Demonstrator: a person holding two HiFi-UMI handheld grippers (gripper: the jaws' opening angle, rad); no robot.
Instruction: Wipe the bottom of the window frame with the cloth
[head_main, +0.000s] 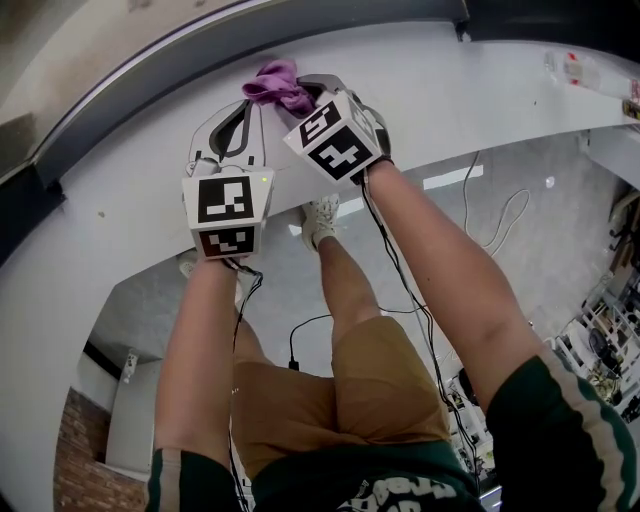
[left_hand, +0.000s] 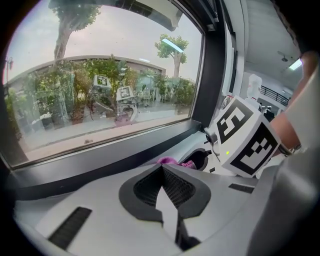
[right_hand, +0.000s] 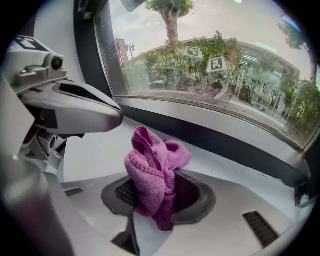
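Note:
A pink cloth (right_hand: 152, 170) is bunched between the jaws of my right gripper (right_hand: 159, 192), which is shut on it. In the head view the cloth (head_main: 278, 84) rests against the white sill (head_main: 130, 180) just below the dark bottom rail of the window frame (head_main: 150, 85). My right gripper (head_main: 300, 95) points at that rail. My left gripper (head_main: 232, 125) lies just left of it on the sill, jaws closed together with nothing between them (left_hand: 162, 192). In the left gripper view a bit of the cloth (left_hand: 172, 161) shows beside the right gripper's marker cube (left_hand: 247, 137).
The dark frame rail (right_hand: 215, 137) runs along under the glass, with trees and buildings outside. The white sill (head_main: 500, 90) extends far right, where small items (head_main: 570, 65) lie. Below are the person's legs, cables on the grey floor (head_main: 500, 220) and a brick wall patch.

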